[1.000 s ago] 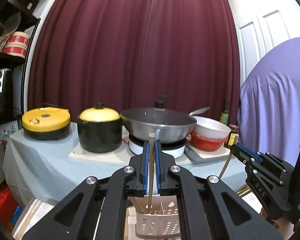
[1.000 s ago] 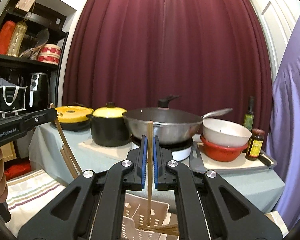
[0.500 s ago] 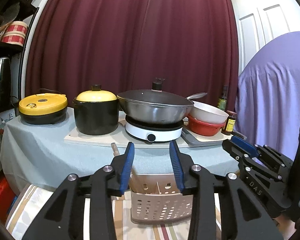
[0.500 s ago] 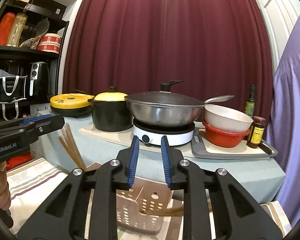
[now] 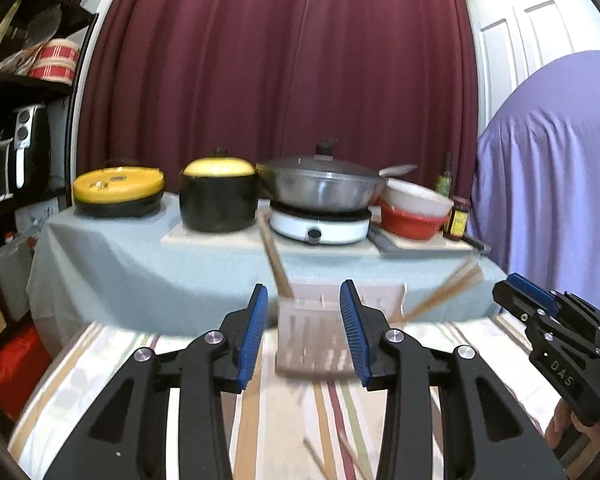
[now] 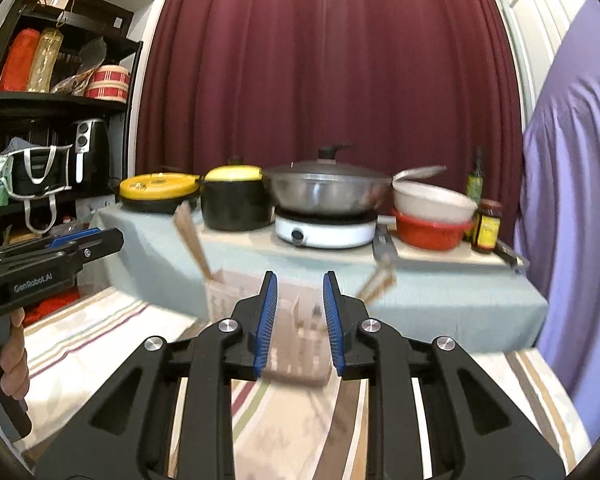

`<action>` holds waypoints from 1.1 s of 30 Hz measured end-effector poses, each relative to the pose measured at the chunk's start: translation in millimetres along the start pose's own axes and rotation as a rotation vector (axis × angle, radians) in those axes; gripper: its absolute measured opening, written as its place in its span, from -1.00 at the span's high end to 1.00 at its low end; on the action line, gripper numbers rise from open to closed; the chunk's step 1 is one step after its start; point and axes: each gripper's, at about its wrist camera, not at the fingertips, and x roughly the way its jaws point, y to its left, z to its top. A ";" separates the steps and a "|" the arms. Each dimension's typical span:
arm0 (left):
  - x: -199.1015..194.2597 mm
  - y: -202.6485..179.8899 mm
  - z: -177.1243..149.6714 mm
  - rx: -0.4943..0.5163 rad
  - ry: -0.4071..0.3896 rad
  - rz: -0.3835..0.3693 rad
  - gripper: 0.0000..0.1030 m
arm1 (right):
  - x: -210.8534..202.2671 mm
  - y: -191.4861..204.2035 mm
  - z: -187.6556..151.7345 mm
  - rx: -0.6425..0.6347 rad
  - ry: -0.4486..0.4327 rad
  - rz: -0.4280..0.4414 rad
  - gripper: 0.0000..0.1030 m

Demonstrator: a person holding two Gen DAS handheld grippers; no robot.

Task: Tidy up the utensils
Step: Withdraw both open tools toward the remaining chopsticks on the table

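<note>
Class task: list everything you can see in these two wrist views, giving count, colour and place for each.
utensil basket: one, beige, on striped cloth
chopsticks: several, wooden, leaning out of both basket ends
wok: one, silver, lidded, on white burner
pot: one, black, yellow lid, beside wok
bowls: two, white in red, right of the wok
left gripper: black, blue pads, open, empty
right gripper: same, open, empty
</note>
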 end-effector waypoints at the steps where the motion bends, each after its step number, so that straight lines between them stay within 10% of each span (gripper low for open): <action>1: -3.2 0.1 -5.3 -0.001 0.010 0.004 0.26 | -5.9 1.2 -7.3 0.003 0.011 0.000 0.54; 18: -52.9 5.6 -115.2 -0.001 0.215 0.070 0.26 | -81.2 36.5 -128.3 -0.009 0.194 0.023 0.54; 33: -74.5 8.0 -167.9 -0.019 0.297 0.091 0.26 | -99.7 60.6 -169.3 -0.039 0.259 0.069 0.54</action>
